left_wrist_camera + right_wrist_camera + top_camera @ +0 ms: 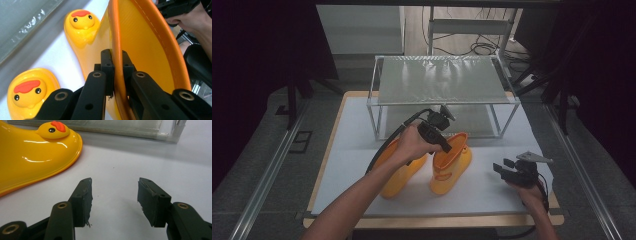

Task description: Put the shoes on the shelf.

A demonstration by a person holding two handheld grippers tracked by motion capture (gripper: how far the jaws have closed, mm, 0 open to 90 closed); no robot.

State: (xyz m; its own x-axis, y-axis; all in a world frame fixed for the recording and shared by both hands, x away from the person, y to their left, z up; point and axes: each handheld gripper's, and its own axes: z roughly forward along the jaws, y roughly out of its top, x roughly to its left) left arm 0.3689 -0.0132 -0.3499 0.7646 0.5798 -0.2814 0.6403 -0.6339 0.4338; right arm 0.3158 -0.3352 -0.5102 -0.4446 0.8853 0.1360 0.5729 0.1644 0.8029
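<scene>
Two yellow rubber boots with duck faces on the toes stand side by side on the white table top [357,150]. The right boot [452,167] is upright, and my left gripper [446,146] is shut on the orange rim of its shaft. In the left gripper view the jaws pinch that rim [117,37], with the left gripper [116,56] above the boot's duck toe [83,21]. The left boot [399,175] is partly hidden by the forearm; its toe [27,90] lies nearby. My right gripper [501,167] [113,195] stands open and empty to the right of the boots.
A metal-framed rack with a mesh shelf [442,80] stands at the back of the table, just behind the boots. Its lower rail [125,131] runs across the top of the right gripper view. The table's wooden edge [432,220] lies near the person.
</scene>
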